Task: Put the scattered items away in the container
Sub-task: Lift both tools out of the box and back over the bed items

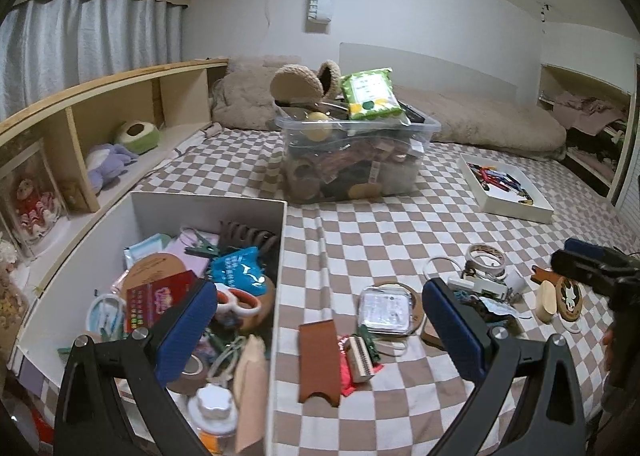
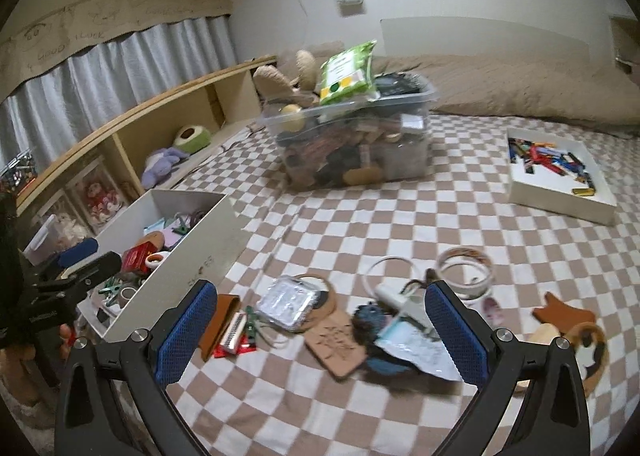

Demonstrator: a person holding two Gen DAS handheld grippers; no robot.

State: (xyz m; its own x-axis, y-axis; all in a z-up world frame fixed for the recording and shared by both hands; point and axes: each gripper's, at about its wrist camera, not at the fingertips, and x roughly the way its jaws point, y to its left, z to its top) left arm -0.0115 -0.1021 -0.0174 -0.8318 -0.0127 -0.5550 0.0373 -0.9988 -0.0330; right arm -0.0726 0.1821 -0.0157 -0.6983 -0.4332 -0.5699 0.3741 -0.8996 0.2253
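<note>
Over the checked bedcover (image 1: 400, 248), both grippers are hanging wide open and holding nothing. The left gripper (image 1: 320, 320) is sitting astride the near wall of the white container (image 1: 280, 256), its left blue pad over the clutter inside, above a red packet (image 1: 160, 300) and white-handled scissors (image 1: 240, 302), while its right pad is hovering above the loose heap on the cover. Whether that left pad is actually touching the red packet is hard to judge through the fisheye. Between its fingers are lying a brown leather piece (image 1: 318, 360), a small comb-like item (image 1: 360, 360) and a clear plastic pack (image 1: 386, 310), all outside the container, just beside its wall.

The right gripper (image 2: 322, 326) is hovering further along the same scatter, jaws equally spread, framing the clear plastic pack (image 2: 286, 302), an engraved brown tag (image 2: 336, 344), a blue fuzzy item (image 2: 370, 322) and a crumpled white wrapper (image 2: 416, 348). A tape roll (image 2: 464, 268) is resting just beyond its right pad. Well behind, a clear bin (image 2: 352, 136) piled high and a white tray (image 2: 560, 192) of small coloured pieces are standing on the cover.
</note>
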